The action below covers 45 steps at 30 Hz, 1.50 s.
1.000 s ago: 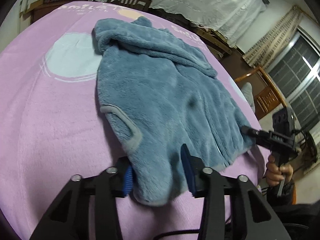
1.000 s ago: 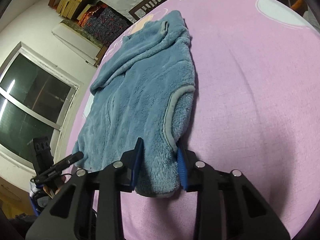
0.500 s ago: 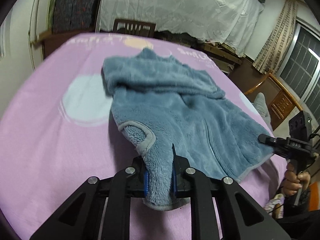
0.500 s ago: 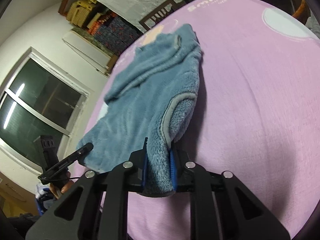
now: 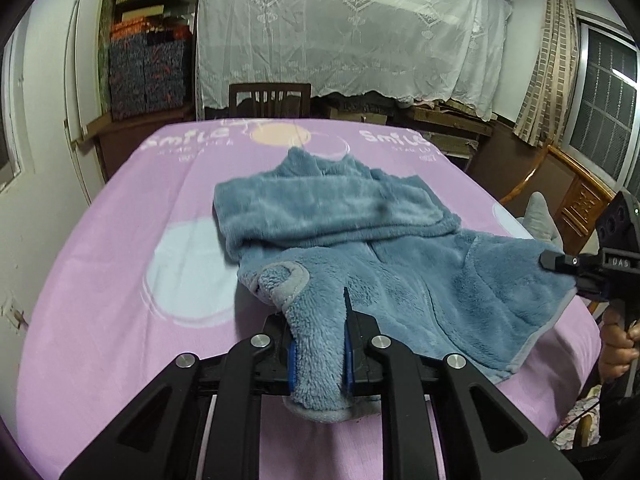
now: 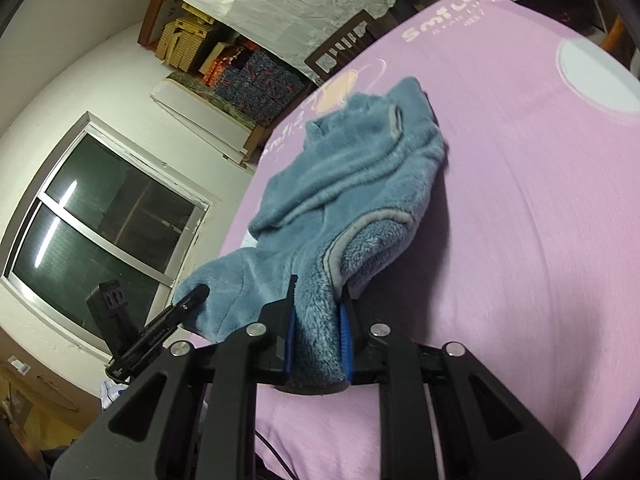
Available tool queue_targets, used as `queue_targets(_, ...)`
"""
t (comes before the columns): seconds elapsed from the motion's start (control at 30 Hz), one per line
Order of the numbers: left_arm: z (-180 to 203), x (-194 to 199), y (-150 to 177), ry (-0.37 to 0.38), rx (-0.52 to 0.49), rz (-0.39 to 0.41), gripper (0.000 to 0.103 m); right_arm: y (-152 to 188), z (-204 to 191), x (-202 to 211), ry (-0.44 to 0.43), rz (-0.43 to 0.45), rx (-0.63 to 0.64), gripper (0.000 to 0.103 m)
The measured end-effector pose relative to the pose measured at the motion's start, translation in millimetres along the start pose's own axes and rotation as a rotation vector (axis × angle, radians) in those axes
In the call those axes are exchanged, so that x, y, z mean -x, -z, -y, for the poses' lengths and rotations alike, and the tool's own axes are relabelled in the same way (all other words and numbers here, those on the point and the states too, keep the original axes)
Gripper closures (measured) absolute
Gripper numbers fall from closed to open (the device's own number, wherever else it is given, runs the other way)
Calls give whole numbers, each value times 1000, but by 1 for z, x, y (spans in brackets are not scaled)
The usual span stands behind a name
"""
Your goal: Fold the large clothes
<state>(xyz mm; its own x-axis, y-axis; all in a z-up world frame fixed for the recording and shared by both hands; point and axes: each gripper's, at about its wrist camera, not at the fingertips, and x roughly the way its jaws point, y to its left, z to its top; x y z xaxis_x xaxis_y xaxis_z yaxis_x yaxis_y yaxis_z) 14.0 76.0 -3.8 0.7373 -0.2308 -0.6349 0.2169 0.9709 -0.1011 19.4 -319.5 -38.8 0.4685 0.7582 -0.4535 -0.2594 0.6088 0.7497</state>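
Pink blanket (image 5: 120, 240) covers the table, with the blue fleece garment (image 5: 360, 232) lying mid-surface. My left gripper (image 5: 319, 350) and right gripper (image 6: 316, 346) each pinch a near hem corner. Folding looks barely begun; the lengthwise fold remains.

- White lettering reading "Smile" is showing twice along the far edge of the pink blanket (image 5: 120, 264), once at the left and once, cut off at the edge, at the right.
- Smaller white lines are sitting beneath each word, too small to read.
- "DAS" is showing in small letters on the right claw (image 5: 554, 261), seen from the left wrist.
- In the right wrist view the blanket (image 6: 540, 240) is showing "Smile" again, slanted.
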Motion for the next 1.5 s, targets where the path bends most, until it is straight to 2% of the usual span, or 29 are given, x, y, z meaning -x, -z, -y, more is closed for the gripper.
queue_targets(0.5,3,-4,-56,-67,-47,86,87,-57,-32,-1,-44,58,33,87)
queue_targets(0.87,-29,-61,-123,-106,47,84,87,-138,-23,-31,-52,133,-37,87)
queue_targets(1.03,-46,-106,-142,-129,84,41,86,-174,-6,-67,-31,136,-85,87)
queue_targets(1.2,-67,-160,-147,-145,138,-29,86,-202,25,-110,-2,126,-164,87)
queue_targets(1.37,-80,-207,-136,-167,149,-101,86,-210,67,-150,53,93,-239,87)
queue_targets(1.5,-74,-229,-128,-204,99,-106,85,-206,101,-175,86,59,-294,87)
